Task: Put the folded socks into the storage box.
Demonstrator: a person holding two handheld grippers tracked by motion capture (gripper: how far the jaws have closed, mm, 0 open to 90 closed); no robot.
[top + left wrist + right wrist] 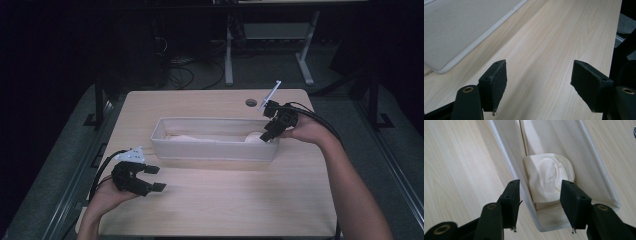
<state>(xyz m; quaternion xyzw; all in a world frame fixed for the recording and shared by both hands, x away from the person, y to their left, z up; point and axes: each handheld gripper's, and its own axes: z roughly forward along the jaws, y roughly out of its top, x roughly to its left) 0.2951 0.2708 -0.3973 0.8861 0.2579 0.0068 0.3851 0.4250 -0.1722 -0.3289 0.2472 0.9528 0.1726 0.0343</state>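
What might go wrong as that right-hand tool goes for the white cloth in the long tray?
1. The right tool is open and straddles the tray wall, one jaw outside it; closing now would likely pinch the wall, not the white cloth.
2. The tray looks light; a push or pull on its wall may slide or tip it on the table.
3. The left tool rests open, away from the tray, so nothing steadies it.

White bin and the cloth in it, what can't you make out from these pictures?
- High view: white cloth mostly hidden behind the bin front wall.
- Right gripper view: whether the right gripper touches the bin wall between its open jaws.
- Left gripper view: bin interior cut off by the edge.
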